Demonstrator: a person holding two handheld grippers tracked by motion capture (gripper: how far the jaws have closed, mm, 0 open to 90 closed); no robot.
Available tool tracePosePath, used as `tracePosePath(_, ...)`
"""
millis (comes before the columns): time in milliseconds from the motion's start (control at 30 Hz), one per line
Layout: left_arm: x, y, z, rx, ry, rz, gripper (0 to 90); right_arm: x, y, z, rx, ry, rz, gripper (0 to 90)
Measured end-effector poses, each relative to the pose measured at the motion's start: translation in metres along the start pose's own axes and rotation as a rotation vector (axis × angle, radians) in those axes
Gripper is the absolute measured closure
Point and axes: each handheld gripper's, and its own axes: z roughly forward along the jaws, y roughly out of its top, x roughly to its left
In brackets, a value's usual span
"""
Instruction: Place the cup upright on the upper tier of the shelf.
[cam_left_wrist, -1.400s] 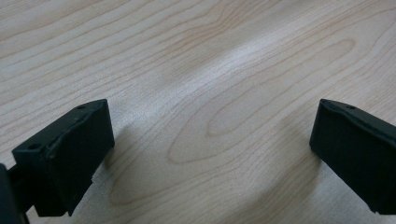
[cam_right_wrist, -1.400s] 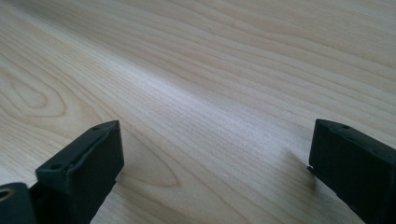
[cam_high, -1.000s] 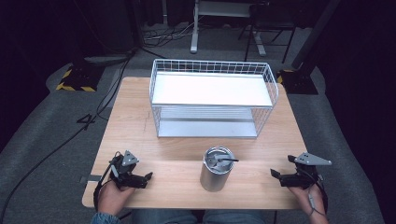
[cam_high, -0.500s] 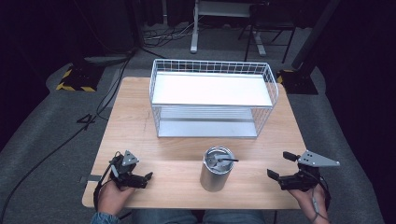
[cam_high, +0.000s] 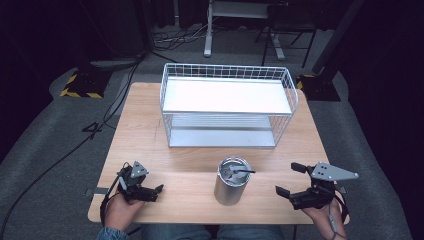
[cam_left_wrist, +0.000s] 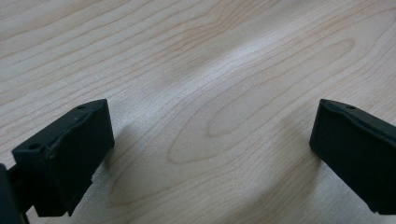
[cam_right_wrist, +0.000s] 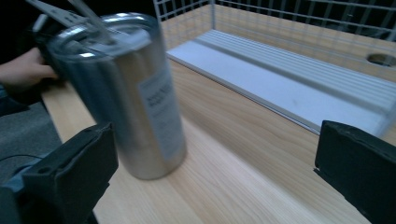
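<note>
A cylindrical stainless-steel tumbler (cam_high: 232, 181) is standing upright on the wooden surface (cam_high: 145, 135), near its front edge and roughly midway across. A clear lid is covering its top, with a thin straw or stirrer leaning out to one side. A pale label is showing on its brushed metal wall.
</note>
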Motion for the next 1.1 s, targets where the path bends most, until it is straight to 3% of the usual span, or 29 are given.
tracePosePath(233,0.000,0.000,0.000,0.000,0.000,-0.001,0.2,0.025,0.019,0.013,-0.012,0.056,-0.069,0.0)
tracePosePath(767,0.000,0.000,0.000,0.000,-0.001,0.000,0.2,0.047,0.029,0.060,0.009,0.175,-0.113,0.0)
tracePosePath(1100,0.000,0.000,0.000,0.000,-0.002,0.000,0.2,0.054,0.024,0.085,0.009,0.168,-0.147,0.0)
